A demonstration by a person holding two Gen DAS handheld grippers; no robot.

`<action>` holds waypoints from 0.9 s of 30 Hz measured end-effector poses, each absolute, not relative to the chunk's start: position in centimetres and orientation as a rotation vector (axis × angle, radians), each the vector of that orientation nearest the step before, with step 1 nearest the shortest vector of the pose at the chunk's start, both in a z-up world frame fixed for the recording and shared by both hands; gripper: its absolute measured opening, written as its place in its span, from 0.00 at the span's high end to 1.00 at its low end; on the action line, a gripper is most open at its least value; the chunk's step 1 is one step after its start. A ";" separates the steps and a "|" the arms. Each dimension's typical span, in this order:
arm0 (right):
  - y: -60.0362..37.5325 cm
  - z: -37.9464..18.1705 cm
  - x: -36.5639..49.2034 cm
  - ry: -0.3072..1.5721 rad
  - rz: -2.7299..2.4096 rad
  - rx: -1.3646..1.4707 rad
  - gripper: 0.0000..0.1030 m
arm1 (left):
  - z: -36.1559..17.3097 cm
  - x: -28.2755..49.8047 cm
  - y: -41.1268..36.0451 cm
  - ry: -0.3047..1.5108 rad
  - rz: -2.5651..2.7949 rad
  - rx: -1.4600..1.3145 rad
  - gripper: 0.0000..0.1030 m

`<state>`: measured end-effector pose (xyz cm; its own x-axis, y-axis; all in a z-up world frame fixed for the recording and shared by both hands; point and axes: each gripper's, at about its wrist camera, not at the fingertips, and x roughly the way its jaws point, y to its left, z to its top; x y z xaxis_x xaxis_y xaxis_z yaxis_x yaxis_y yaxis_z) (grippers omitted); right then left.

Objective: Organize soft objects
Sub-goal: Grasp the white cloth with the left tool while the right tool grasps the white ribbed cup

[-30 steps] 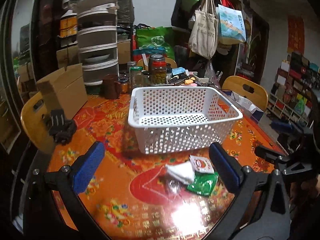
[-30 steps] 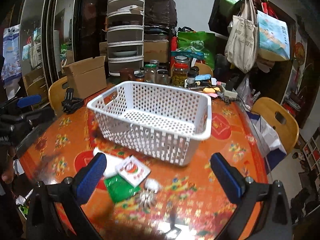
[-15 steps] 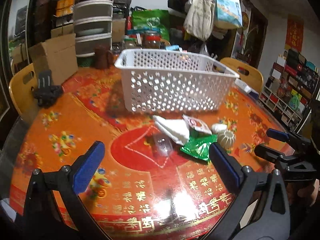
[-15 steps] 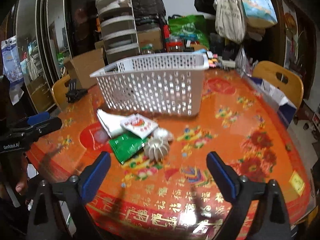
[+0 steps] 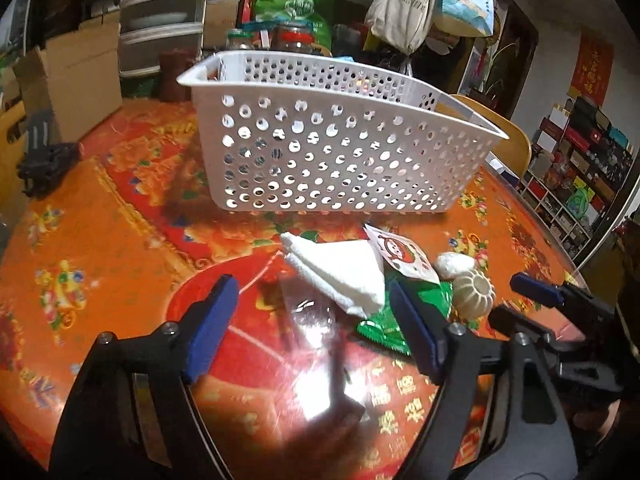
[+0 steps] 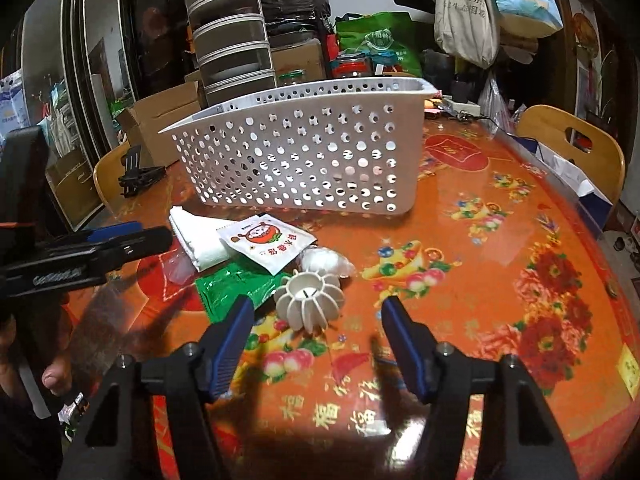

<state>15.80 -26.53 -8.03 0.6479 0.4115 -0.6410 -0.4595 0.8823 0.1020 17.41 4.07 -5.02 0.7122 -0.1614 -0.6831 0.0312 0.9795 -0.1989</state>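
A small pile lies on the orange table in front of the white perforated basket (image 5: 332, 140) (image 6: 304, 152). It holds a folded white cloth (image 5: 340, 268) (image 6: 196, 236), a red-and-white packet (image 5: 400, 256) (image 6: 268, 244), a green packet (image 5: 380, 328) (image 6: 236, 284), a white wrapped ball (image 5: 454, 264) (image 6: 326, 260), a ribbed white round piece (image 5: 474, 292) (image 6: 310, 300) and a clear plastic piece (image 5: 308, 312) (image 6: 178, 268). My left gripper (image 5: 316, 312) hovers low over the clear plastic, jaws closing, pads touching nothing. My right gripper (image 6: 318, 316) is closing just short of the ribbed piece, holding nothing.
A cardboard box (image 5: 72, 80), jars (image 5: 292, 40) and a drawer tower (image 6: 232, 40) crowd the table's far side. A black clamp-like object (image 5: 44, 160) lies at the left edge. Yellow chairs (image 6: 572, 144) ring the table, and bags hang on a rack behind.
Both grippers have sunk toward the table and come closer to the pile. Their jaws have narrowed from fully wide. The basket and pile have not moved.
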 end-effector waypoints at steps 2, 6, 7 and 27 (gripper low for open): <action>-26.3 -8.1 15.9 0.706 0.495 -0.083 0.36 | -5.5 18.3 4.1 0.786 -0.110 -0.186 0.34; -25.9 -8.4 16.2 0.702 0.493 -0.092 0.38 | -6.1 19.7 4.1 0.791 -0.115 -0.214 0.41; -25.9 -8.5 16.3 0.704 0.491 -0.094 0.39 | -6.1 19.8 4.1 0.790 -0.115 -0.215 0.45; -24.4 -9.3 17.1 0.754 0.474 -0.157 0.52 | -6.1 18.3 5.1 0.713 -0.189 -0.282 0.81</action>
